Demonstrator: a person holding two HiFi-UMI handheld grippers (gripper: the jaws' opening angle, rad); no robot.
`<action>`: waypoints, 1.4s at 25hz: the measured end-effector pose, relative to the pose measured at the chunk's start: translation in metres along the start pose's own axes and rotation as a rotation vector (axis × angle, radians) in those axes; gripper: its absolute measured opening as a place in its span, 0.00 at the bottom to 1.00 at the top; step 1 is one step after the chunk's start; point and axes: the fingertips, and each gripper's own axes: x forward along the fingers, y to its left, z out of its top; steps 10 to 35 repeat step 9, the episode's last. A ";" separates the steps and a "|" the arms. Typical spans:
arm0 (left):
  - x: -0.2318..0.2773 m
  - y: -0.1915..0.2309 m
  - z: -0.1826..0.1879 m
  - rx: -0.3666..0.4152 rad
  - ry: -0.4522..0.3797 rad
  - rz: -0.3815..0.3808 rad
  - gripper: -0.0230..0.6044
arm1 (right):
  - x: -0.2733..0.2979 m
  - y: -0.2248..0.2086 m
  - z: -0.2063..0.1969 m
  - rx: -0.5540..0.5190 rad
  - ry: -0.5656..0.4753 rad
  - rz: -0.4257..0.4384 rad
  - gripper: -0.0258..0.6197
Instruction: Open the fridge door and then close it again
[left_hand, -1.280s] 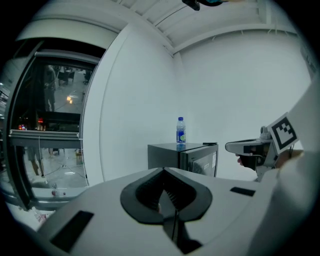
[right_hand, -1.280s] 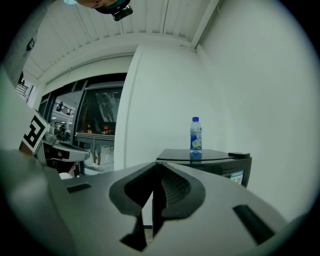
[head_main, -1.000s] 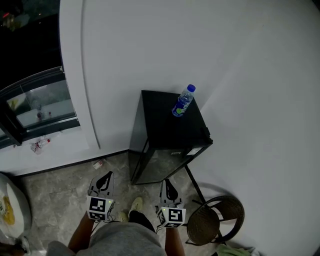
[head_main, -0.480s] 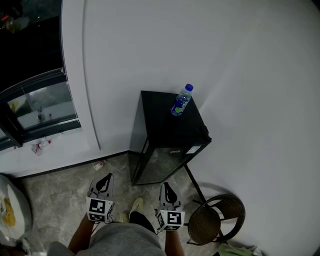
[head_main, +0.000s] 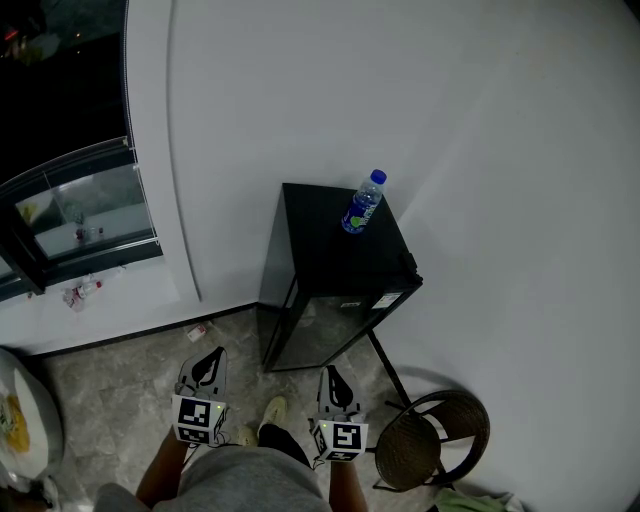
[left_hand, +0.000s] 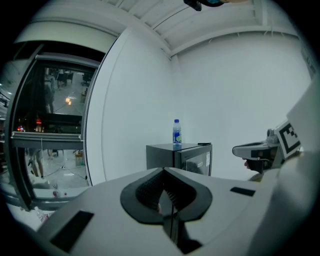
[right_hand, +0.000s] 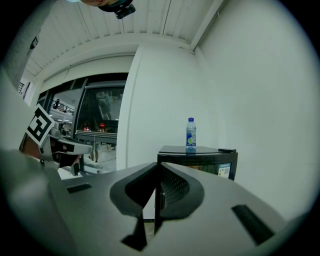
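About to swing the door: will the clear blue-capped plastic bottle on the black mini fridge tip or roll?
Likely tippy: the bottle stands upright, tall and narrow, on the smooth top of the fridge. Knocked over, its round body would probably roll off.

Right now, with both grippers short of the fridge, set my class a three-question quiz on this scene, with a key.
1. True or false: the door of the fridge is shut.
2. What stands on top of the fridge? A) a water bottle B) a mug C) a folded towel
3. Fill in: the round chair on the floor is nearest the ____ gripper.

Key: 1 true. 2 A. 3 right: the right gripper is next to the chair, while the left gripper is farther away.
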 end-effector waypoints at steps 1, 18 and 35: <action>0.000 0.000 -0.001 0.000 0.000 0.000 0.04 | 0.000 0.000 0.000 -0.002 0.000 0.000 0.10; 0.000 -0.001 -0.003 -0.001 0.005 -0.007 0.04 | 0.001 0.001 0.000 -0.004 0.001 -0.001 0.10; 0.000 -0.001 -0.003 -0.001 0.005 -0.007 0.04 | 0.001 0.001 0.000 -0.004 0.001 -0.001 0.10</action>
